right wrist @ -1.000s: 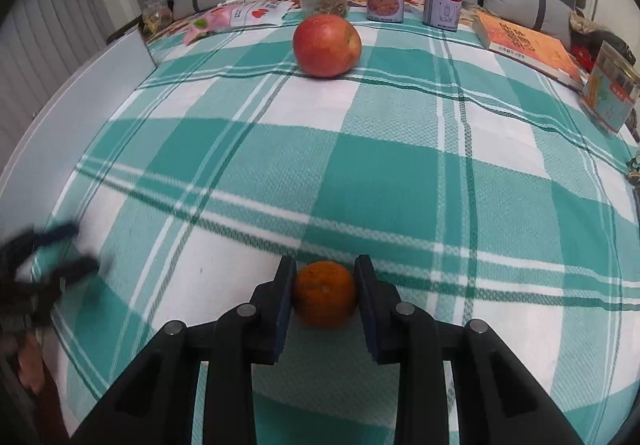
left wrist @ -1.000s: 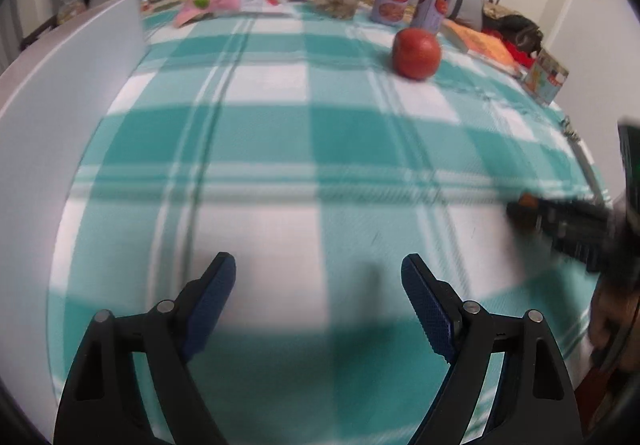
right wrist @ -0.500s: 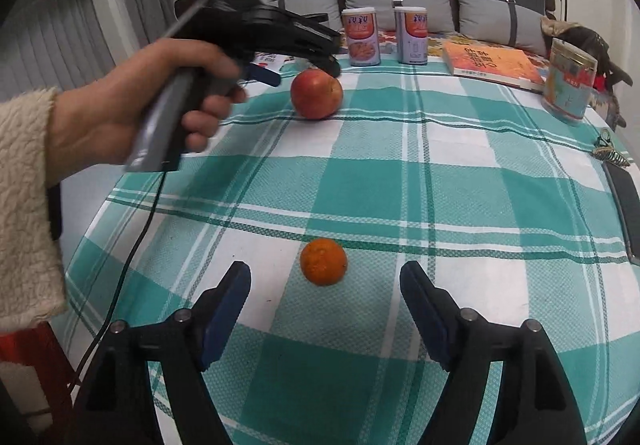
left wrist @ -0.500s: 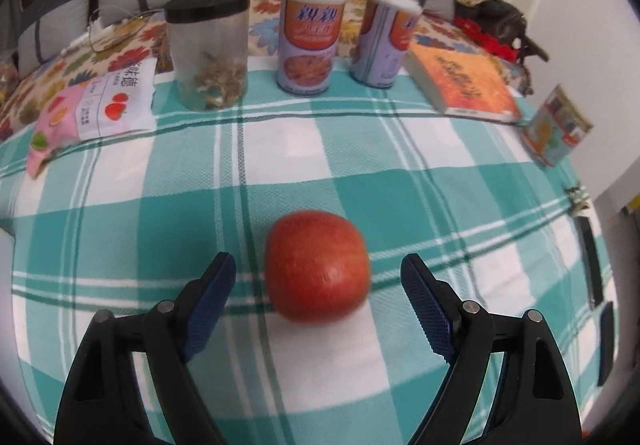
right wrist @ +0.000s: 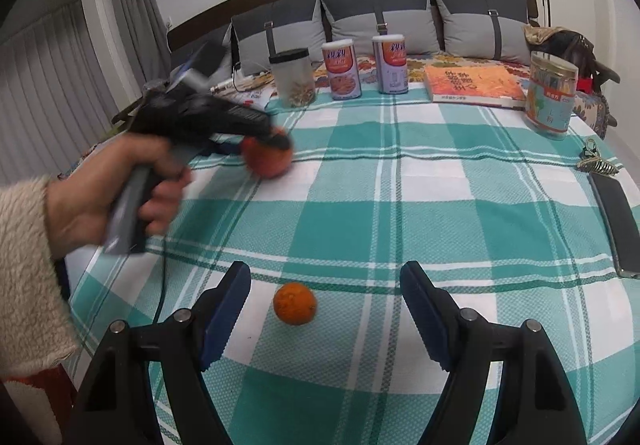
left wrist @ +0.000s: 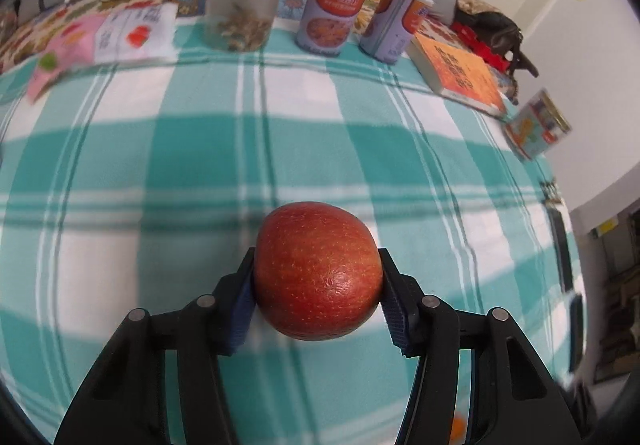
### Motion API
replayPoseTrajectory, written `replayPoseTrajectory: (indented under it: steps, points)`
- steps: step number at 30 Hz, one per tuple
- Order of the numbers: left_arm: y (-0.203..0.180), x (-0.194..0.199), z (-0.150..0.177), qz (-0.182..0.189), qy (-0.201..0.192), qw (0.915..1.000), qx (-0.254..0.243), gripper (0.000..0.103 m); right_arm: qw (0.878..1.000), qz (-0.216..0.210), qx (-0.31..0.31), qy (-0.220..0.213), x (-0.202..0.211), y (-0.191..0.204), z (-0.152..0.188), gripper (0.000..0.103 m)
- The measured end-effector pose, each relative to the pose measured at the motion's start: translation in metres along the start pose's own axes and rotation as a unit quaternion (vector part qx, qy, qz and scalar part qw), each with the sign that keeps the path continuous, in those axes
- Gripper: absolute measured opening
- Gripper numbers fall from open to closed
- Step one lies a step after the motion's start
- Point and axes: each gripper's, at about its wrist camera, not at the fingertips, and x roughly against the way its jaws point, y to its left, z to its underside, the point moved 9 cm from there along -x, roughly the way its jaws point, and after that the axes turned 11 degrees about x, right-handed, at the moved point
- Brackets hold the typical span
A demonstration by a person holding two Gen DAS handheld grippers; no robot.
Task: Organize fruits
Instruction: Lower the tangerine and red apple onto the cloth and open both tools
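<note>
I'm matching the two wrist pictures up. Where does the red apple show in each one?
Left wrist: the apple fills the lower centre, clamped in the left gripper.
Right wrist: the apple is left of centre, blurred, at the tip of the hand-held left gripper.
Shared landmark: the black-lidded jar at the table's far edge.

The apple (left wrist: 316, 271) has a smooth, slightly glossy red skin with fine pale speckles, and the left claw (left wrist: 318, 295) around it is matt black plastic with ribbed blue pads (left wrist: 394, 319) and dull metal rivets. The orange (right wrist: 295, 303) has a dimpled, matt peel. The counter (right wrist: 420, 205) wears a woven teal-and-white checked cloth of coarse texture. At the far edge, the jar (left wrist: 244, 1) is clear plastic with a black lid, the two cans (left wrist: 334, 9) carry glossy printed labels, and the book (right wrist: 472, 83) has a smooth paper cover. The sleeve (right wrist: 24, 273) at the left is fluffy cream fleece.
</note>
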Motion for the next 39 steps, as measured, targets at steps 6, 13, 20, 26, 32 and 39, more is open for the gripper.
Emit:
replayPoseTrajectory:
  steps: [6, 13, 20, 26, 32, 39]
  points:
    - [0.052, 0.056, 0.098, 0.072, 0.057, 0.9942, 0.056, 0.057, 1.0, -0.005, -0.008, 0.004, 0.0, 0.005, 0.004, 0.077]
    - [0.098, 0.077, 0.104, 0.099, 0.004, 0.9904, 0.096, 0.072, 1.0, -0.013, -0.001, 0.009, 0.006, 0.031, 0.011, 0.077]
    - [0.124, 0.09, 0.087, 0.055, -0.044, 0.9921, 0.103, 0.078, 1.0, -0.013, 0.011, 0.02, 0.018, 0.055, 0.02, 0.077]
    - [0.13, 0.115, 0.098, 0.011, -0.08, 0.9929, 0.087, 0.076, 0.999, -0.005, 0.019, 0.05, 0.026, 0.068, 0.039, 0.077]
    - [0.119, 0.15, 0.159, -0.004, -0.101, 0.9926, 0.069, 0.086, 0.994, 0.026, 0.019, 0.101, 0.022, 0.068, 0.073, 0.084]
    - [0.116, 0.132, 0.229, -0.071, -0.088, 0.9925, 0.047, 0.086, 0.989, 0.065, -0.01, 0.136, 0.016, 0.062, 0.103, 0.084]
